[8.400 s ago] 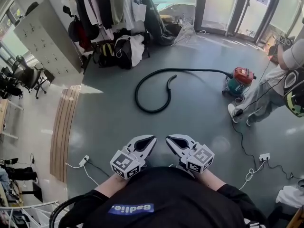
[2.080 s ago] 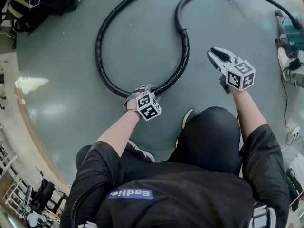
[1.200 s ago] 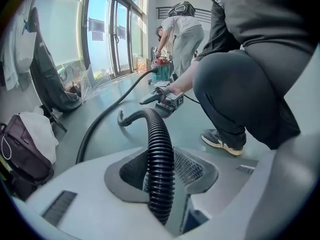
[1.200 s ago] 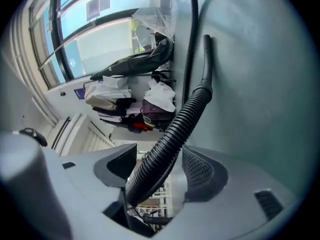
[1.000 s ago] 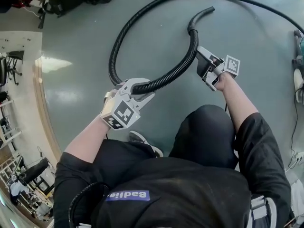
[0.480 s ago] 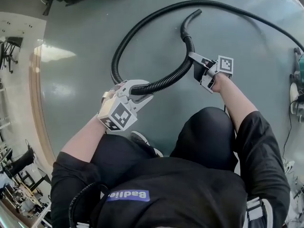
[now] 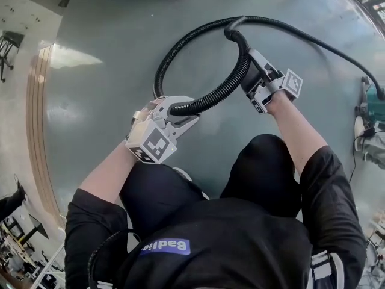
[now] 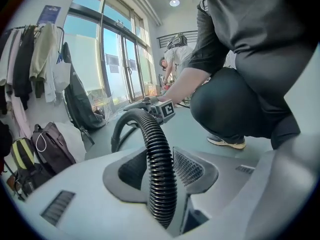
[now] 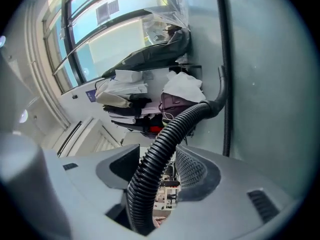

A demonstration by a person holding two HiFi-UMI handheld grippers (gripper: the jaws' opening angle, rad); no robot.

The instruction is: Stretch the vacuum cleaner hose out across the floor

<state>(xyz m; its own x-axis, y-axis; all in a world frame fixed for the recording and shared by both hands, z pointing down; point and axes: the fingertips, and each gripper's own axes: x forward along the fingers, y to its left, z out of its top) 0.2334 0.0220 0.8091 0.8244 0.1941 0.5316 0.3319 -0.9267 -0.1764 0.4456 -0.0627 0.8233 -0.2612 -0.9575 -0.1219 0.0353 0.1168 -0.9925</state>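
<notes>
The black ribbed vacuum hose (image 7: 216, 92) arcs between my two grippers and loops on over the grey floor to the vacuum cleaner (image 7: 374, 95) at the right edge. My left gripper (image 7: 180, 109) is shut on the hose and holds it off the floor; in the left gripper view the hose (image 8: 159, 159) runs up between the pads. My right gripper (image 7: 248, 65) sits around the hose near its smooth free end (image 7: 232, 26). Its jaws are closing. In the right gripper view the hose (image 9: 165, 144) leans on one pad, and a gap shows beside the other.
A second person (image 8: 172, 59) stands by the glass doors, and a shoe (image 7: 361, 128) shows by the vacuum. Bags (image 8: 42, 149) and hanging coats (image 8: 35, 59) line the wall. A wooden strip (image 7: 36, 119) edges the floor at left. My knees (image 7: 264, 167) are close below the grippers.
My right gripper has gone from beside the hose to around it near the free end. The left gripper keeps its hold and has barely moved.
</notes>
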